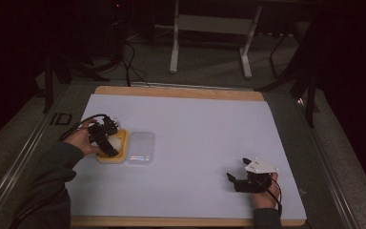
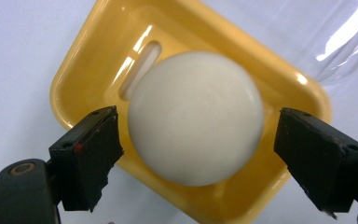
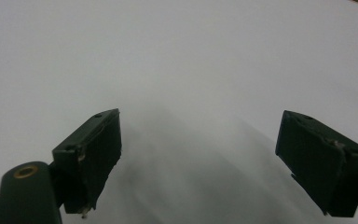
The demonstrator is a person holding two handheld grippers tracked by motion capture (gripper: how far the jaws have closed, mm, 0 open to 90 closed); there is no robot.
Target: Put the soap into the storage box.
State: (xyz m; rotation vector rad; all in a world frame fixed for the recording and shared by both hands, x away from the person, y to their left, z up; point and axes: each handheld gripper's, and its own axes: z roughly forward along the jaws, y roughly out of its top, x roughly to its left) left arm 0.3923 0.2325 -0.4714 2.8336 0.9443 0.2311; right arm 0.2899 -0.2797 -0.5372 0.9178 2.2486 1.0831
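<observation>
The white soap lies in the yellow dish, at the centre left of the high view, just beside a clear lid. The left gripper stands open around it, with 2 pads apart from its sides. It probably rests freely. Lift straight up and avoid touching the dish. The right gripper is open over bare white paper.

From above, the left gripper covers most of the white soap in the yellow soap dish. The clear lid runs off the left gripper view's top right corner. Background furniture is lost in darkness.
</observation>
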